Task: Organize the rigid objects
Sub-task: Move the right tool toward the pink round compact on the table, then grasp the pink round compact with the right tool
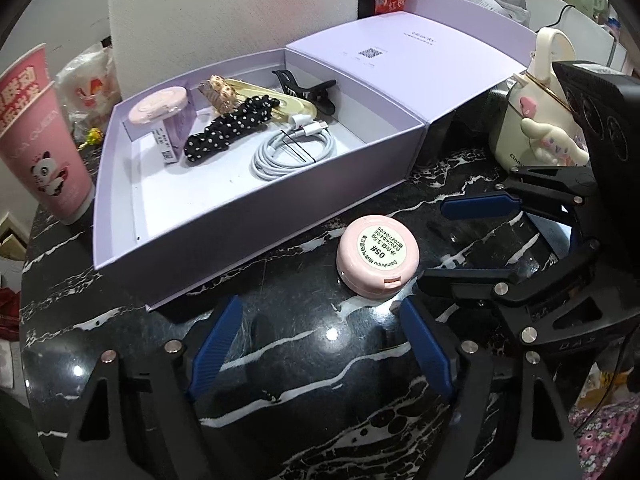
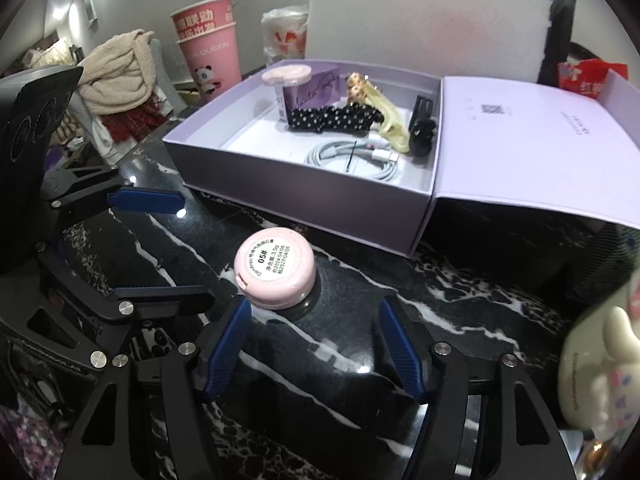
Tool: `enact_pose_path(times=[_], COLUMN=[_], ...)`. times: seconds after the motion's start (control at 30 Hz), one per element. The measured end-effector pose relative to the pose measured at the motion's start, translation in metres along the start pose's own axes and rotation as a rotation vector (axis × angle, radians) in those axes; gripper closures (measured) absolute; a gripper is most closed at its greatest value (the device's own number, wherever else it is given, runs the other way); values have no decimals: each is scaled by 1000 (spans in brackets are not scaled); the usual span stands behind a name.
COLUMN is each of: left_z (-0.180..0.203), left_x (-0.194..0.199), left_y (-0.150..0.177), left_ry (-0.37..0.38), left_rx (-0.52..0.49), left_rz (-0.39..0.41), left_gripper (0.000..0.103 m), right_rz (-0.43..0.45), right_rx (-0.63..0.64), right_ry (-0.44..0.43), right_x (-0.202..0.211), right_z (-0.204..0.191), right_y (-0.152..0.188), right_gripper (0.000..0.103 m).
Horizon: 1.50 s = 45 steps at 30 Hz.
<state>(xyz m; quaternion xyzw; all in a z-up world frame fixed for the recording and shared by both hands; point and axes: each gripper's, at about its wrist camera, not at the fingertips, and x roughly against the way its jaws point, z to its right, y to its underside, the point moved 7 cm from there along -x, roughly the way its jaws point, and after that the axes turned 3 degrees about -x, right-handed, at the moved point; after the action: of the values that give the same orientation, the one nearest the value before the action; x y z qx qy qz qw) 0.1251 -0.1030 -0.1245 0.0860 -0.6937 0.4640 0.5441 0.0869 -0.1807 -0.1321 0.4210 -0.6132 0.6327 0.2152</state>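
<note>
**Pink compact sat between two open grippers**

The left gripper (image 1: pixel 320 344) hung wide open, ribbed blue pads spread and gripping nothing. Just ahead of it and slightly to its right, the round pink compact (image 1: pixel 378 263) lay label-up on the glossy black marble table (image 1: pixel 280 360), white veins streaking the stone. The right gripper (image 2: pixel 316 344) was open too, the same compact (image 2: pixel 275 274) just beyond its left pad (image 2: pixel 226 350) and apart from it. Farther ahead stood the lilac cardboard box (image 1: pixel 132 240), matte and square-edged, its lid folded flat beside it. Inside it lay a coiled white cable (image 1: pixel 290 152), a polka-dot fabric scrunchie (image 1: pixel 228 128), a black claw clip (image 1: pixel 306 90) and a second pink compact (image 1: pixel 158 110). A tall pink paper cup (image 1: pixel 44 140) stood left of the box; a cream cartoon-dog case (image 1: pixel 532 120) sat off to the right. A white foam board (image 1: pixel 232 16) stood behind the box.
</note>
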Motion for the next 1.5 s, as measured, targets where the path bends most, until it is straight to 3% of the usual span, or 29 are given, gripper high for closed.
enact_pose_path(times=[0.1, 0.17, 0.3, 0.53, 0.77, 0.87, 1.0, 1.33, 1.5], left_z=[0, 1, 0, -4, 7, 11, 16, 13, 18], left_x=[-6, -9, -18, -24, -29, -31, -30, -30, -29], left_y=[-1, -2, -4, -10, -12, -12, -9, -4, 0], left_ry=[36, 63, 95, 129, 157, 159, 180, 142, 138], left_rx=[-23, -48, -79, -124, -199, -239, -257, -230, -268], left_rz=[0, 0, -18, 7, 15, 23, 32, 46, 57], left_gripper=[23, 33, 33, 37, 37, 49, 57, 59, 59], right_rz=[-14, -18, -18, -21, -17, -8, 4, 1, 3], right_rx=[-7, -6, 17, 18, 48, 73, 69, -1, -41], right_ry=[-31, -52, -87, -151, -163, -152, -156, -201, -243], right_x=[-5, -7, -9, -13, -20, -21, -20, -17, -12], right_z=[1, 1, -2, -3, -4, -4, -3, 4, 6], right_y=[-1, -2, -6, -11, -16, -18, -16, -15, -15], right_gripper=[39, 39, 40, 50, 61, 61, 62, 62, 63])
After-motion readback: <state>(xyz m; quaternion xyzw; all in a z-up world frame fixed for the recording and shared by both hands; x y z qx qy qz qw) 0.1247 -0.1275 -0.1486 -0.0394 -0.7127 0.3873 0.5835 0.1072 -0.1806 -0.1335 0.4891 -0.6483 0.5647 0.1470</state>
